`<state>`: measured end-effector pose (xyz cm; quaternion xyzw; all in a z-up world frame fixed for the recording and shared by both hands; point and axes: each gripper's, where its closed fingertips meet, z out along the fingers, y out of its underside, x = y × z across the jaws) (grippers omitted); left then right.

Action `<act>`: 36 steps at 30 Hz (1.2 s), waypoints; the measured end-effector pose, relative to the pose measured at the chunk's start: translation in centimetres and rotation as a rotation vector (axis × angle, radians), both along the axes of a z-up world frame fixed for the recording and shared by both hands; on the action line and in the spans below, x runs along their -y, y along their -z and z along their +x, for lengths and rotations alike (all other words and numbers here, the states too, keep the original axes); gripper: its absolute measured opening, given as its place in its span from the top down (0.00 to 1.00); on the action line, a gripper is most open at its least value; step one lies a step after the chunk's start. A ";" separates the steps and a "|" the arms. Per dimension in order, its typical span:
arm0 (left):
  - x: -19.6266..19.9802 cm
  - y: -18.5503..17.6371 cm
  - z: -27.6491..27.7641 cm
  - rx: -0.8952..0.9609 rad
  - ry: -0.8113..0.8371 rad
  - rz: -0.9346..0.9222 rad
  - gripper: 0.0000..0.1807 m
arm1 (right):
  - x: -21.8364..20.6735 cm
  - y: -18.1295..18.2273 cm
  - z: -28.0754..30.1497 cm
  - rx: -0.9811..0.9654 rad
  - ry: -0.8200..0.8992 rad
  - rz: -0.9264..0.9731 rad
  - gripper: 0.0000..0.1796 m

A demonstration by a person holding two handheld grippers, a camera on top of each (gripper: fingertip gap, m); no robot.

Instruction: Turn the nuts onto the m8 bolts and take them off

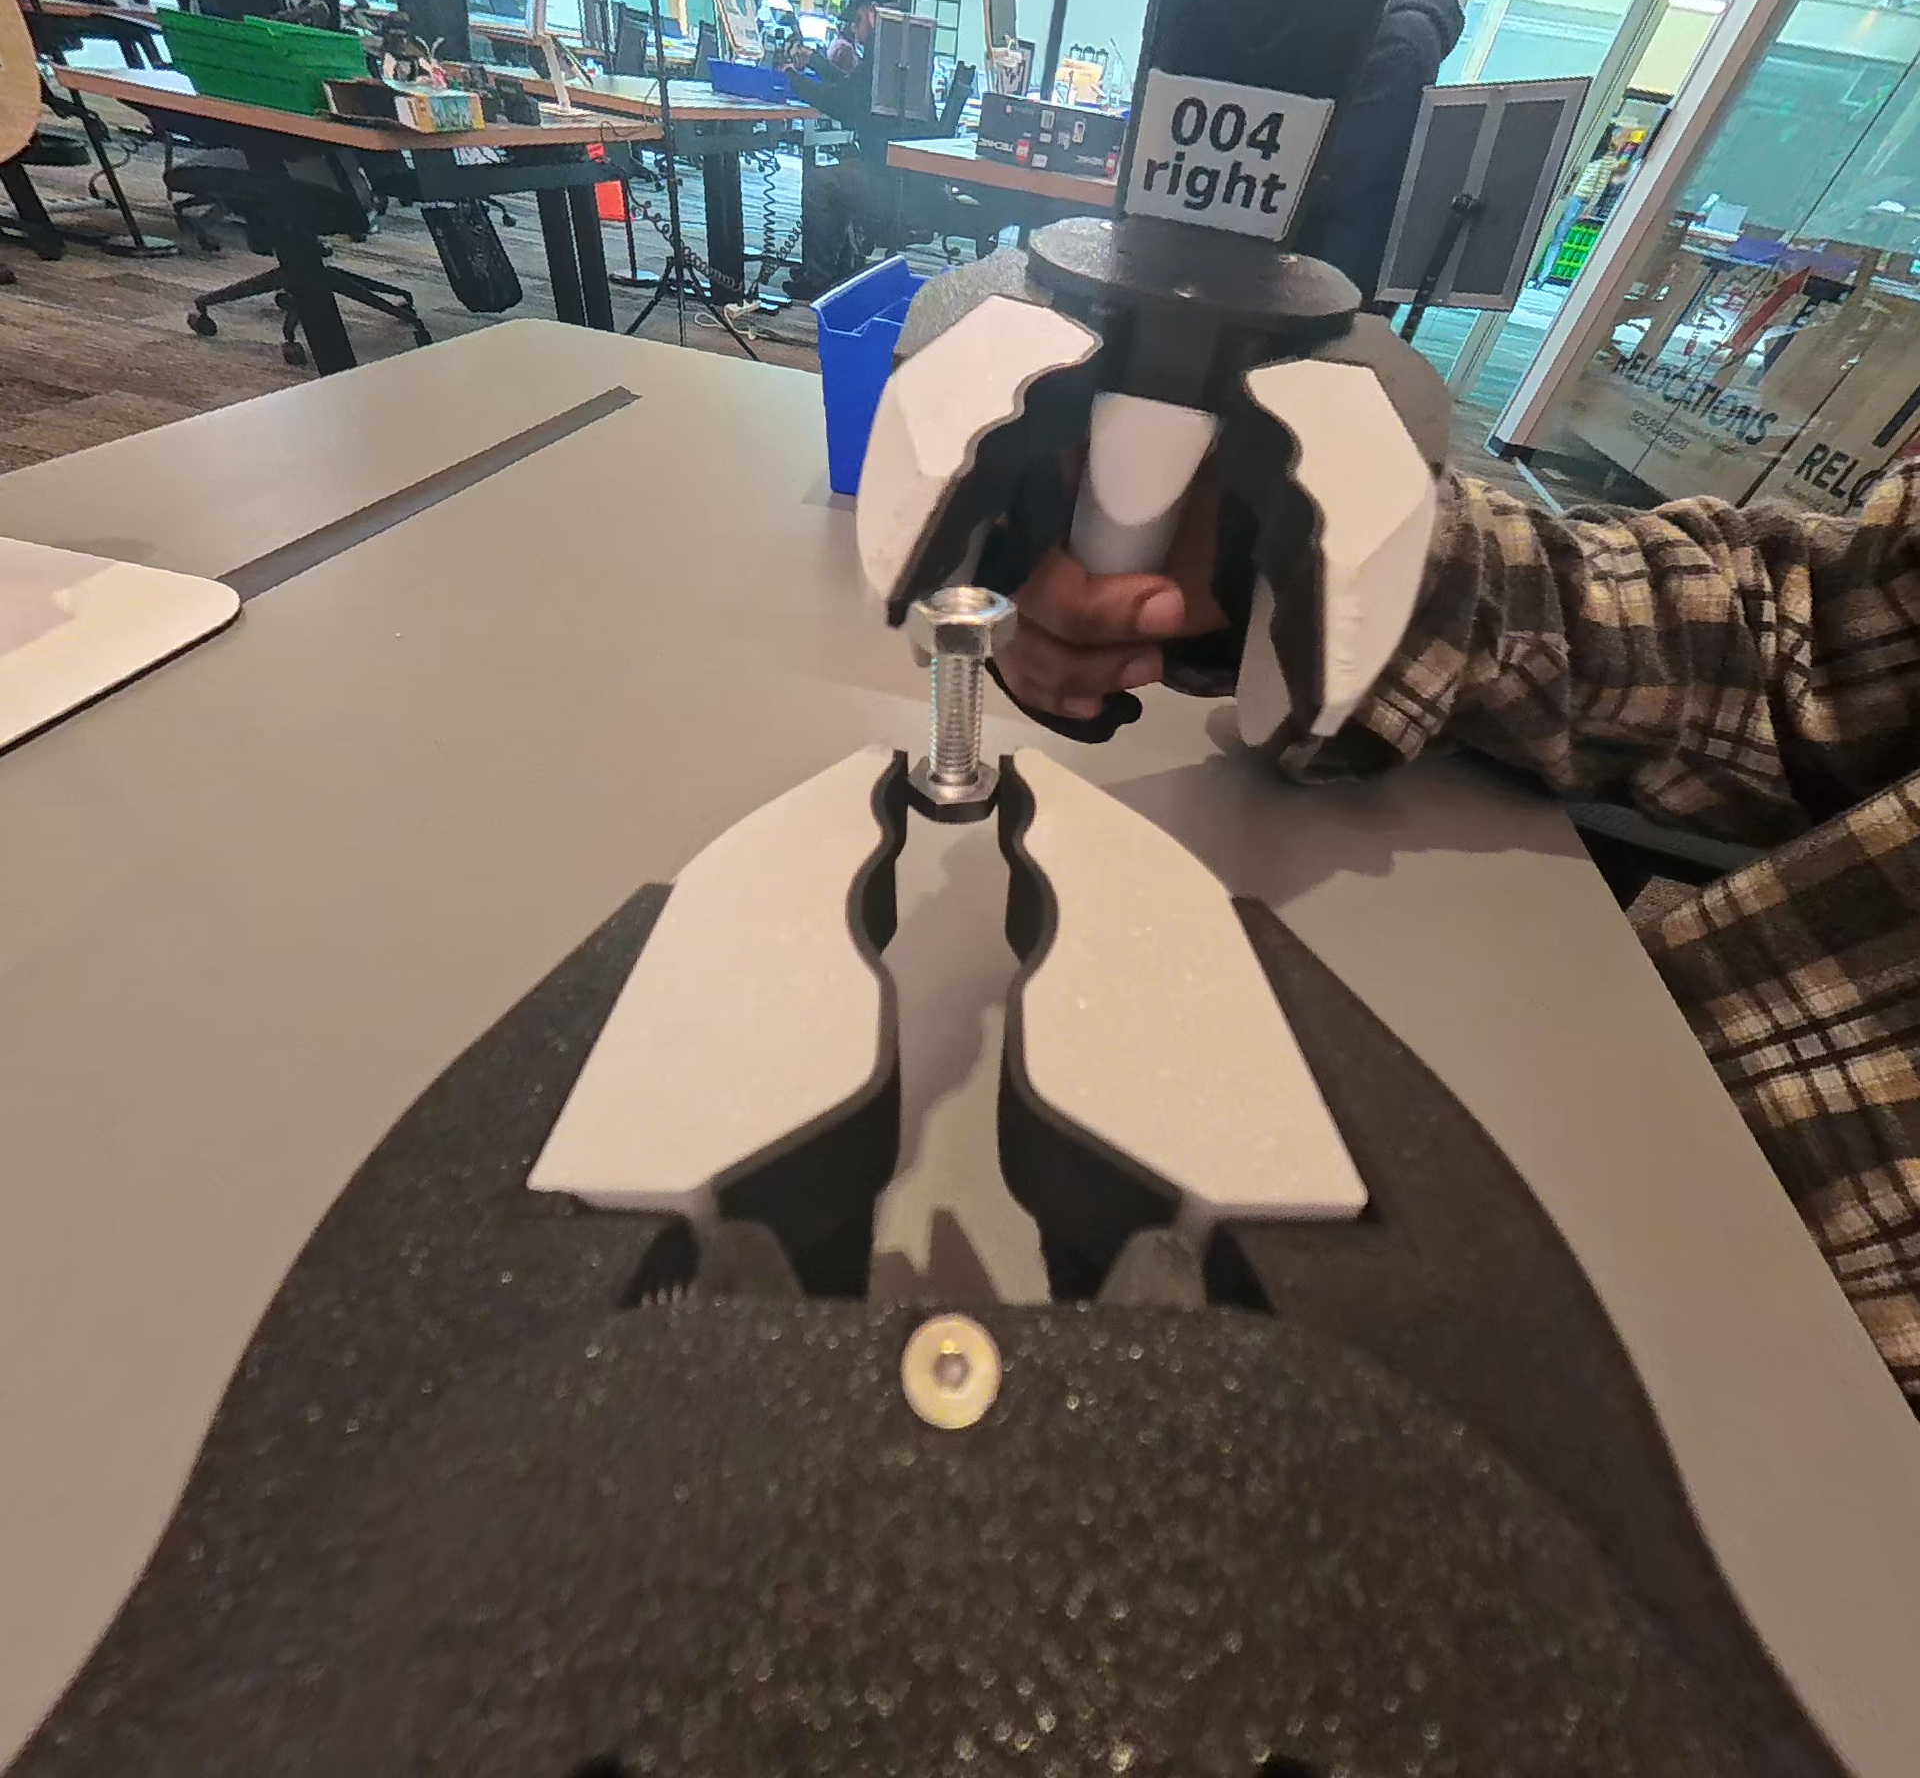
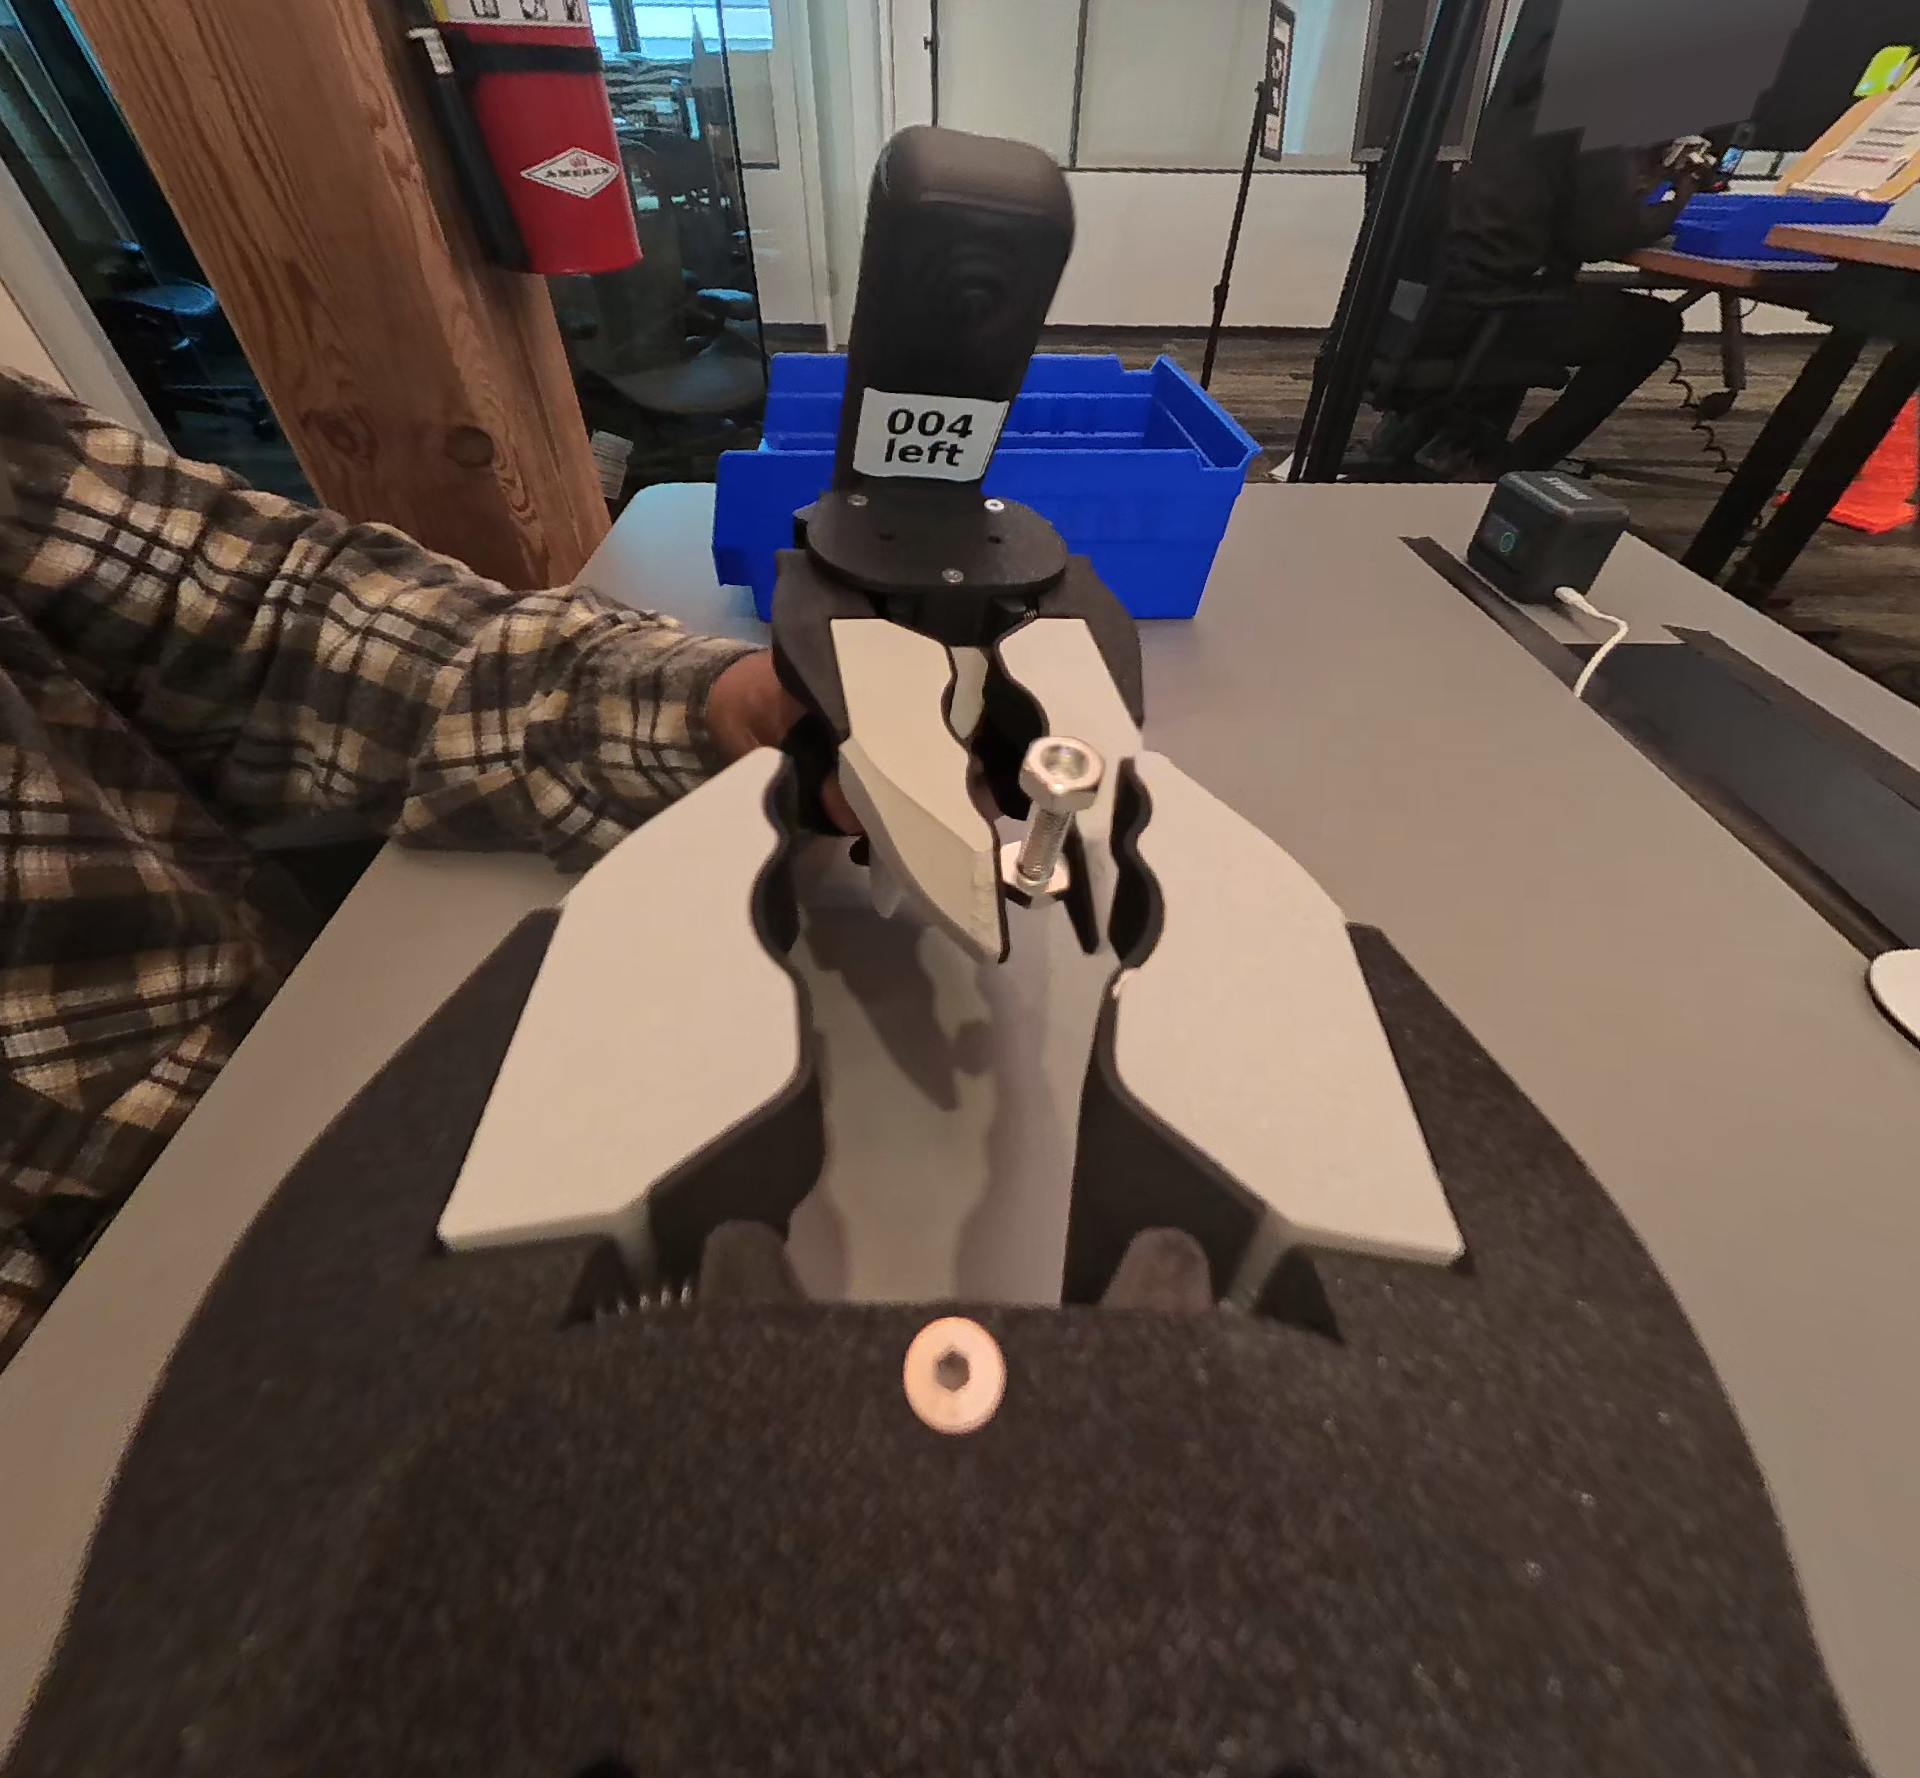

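Left gripper (image 1: pixel 951 772) pinches my upright bolt (image 1: pixel 954 705) by its head; my right gripper (image 2: pixel 951 798), jaws spread, flanks its top nut (image 2: pixel 1060 768).

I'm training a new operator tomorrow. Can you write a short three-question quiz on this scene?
1. Fill in: the fingers of the right gripper stand ___.
2. What holds the lower end of the upright silver threaded bolt? A) the left gripper B) the right gripper C) nothing
3. True or false: the silver hex nut sits at the bolt's top end.

Key: 1 open; 2 A; 3 true.
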<state>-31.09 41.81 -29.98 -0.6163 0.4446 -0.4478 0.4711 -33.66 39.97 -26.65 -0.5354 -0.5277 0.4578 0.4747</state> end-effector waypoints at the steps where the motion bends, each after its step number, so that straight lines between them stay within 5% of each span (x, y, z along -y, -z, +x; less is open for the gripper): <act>1: 0.1 0.0 0.0 0.004 0.005 0.000 0.91 | -0.1 -0.1 -0.1 -0.008 0.002 -0.004 0.67; 36: -0.2 -0.1 -0.2 0.006 -0.007 -0.012 0.91 | 0.8 0.6 0.0 0.017 -0.016 0.011 0.62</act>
